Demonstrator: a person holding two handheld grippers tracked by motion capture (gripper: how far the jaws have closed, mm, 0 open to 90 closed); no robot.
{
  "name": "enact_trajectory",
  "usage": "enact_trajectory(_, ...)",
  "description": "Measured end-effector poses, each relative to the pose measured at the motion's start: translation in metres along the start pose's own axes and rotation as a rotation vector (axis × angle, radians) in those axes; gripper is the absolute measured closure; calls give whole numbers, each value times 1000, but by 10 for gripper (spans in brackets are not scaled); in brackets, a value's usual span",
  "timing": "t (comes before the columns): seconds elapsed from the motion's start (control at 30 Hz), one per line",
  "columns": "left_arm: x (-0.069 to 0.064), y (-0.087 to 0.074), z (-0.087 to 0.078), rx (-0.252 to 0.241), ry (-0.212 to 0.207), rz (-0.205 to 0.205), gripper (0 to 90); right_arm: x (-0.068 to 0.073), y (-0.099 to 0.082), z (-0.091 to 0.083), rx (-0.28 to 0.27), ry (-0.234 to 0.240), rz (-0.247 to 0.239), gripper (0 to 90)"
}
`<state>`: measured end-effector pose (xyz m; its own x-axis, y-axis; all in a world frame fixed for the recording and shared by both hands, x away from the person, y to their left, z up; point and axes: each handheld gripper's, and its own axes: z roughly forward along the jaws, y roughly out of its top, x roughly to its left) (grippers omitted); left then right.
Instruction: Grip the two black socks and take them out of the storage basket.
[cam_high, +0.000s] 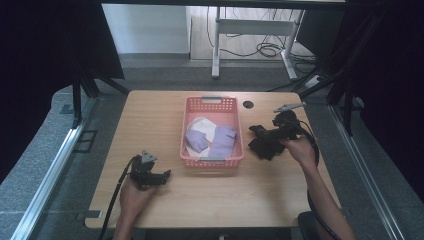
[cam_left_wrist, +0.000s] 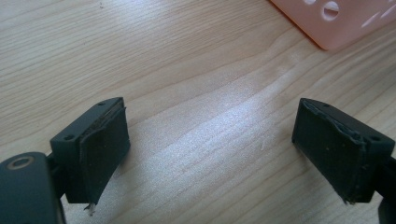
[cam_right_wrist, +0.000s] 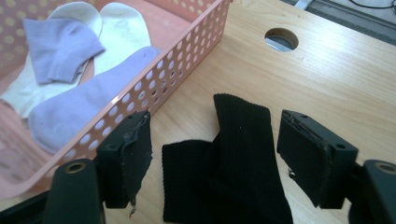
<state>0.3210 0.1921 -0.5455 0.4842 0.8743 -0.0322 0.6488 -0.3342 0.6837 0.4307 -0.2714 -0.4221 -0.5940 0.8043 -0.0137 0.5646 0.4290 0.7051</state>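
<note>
Nearest to me, the person's left hand (cam_high: 134, 192) rested low on the wooden tabletop (cam_high: 150, 120) and held the left gripper (cam_high: 167, 173), which pointed toward the front left corner of the pink basket (cam_high: 186, 127). Its jaws stood spread wide with nothing between them; in the left gripper view I saw just bare wood grain under them and one corner of the basket ahead. A little farther and to the right, the right hand (cam_high: 300, 148) held the right gripper (cam_high: 254, 131) over a pair of black socks (cam_right_wrist: 233, 163). These socks lay flat on the tabletop, just beside the right wall of the basket but outside of it, one partly over the other. The jaws of this gripper were also spread, one on each side of the black socks, and the pads did not press on the cloth. In the middle of the tabletop, the basket contained two white socks (cam_right_wrist: 119, 28) and two lilac socks (cam_right_wrist: 60, 44), lying across each other. Behind the black socks there was a round cable hole (cam_high: 248, 104) in the tabletop. Beyond the far edge I saw a grey floor (cam_high: 165, 72) and the white legs of another desk (cam_high: 216, 50) with some loose cables.
</note>
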Motion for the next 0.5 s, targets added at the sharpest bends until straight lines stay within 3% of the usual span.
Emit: enact_trajectory(0.5,0,0,0,0,1,-1,107,2,-32,-10,-20,38,40,174)
